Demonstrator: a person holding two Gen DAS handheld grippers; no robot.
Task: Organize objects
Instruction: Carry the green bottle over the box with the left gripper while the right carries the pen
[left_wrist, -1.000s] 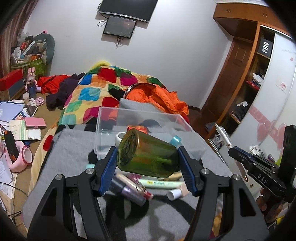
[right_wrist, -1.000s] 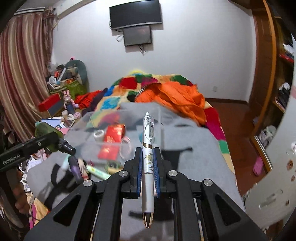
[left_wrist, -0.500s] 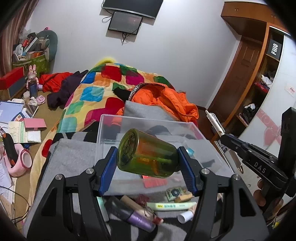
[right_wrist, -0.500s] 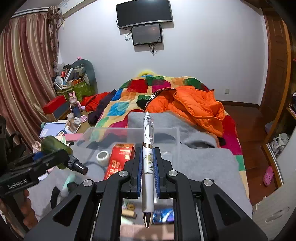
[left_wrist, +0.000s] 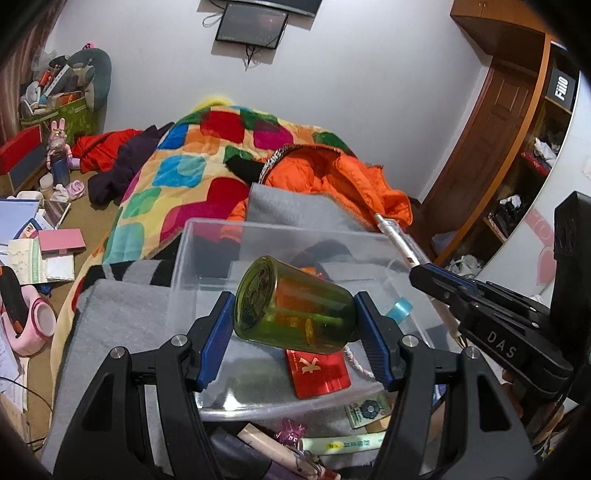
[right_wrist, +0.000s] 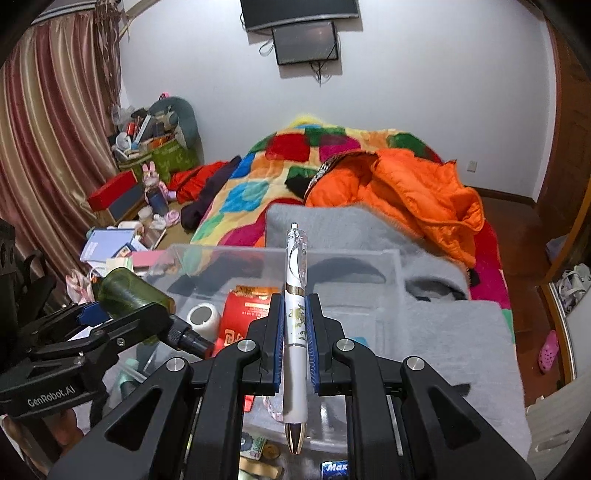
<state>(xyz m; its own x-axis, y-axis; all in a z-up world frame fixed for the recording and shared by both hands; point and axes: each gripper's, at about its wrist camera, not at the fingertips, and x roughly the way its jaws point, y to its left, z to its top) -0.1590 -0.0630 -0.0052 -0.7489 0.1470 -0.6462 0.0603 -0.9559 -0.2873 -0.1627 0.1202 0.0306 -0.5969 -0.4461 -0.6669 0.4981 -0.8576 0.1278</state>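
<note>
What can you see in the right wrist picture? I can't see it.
The right hand-held gripper pinches a white pen above a clear plastic box on a grey blanket. On the left, another gripper holds a green jar.

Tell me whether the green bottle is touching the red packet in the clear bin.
Cannot tell. In the left wrist view the green bottle, clamped sideways in the left gripper, overlaps the red packet in the clear bin; no gap or contact shows plainly.
</note>
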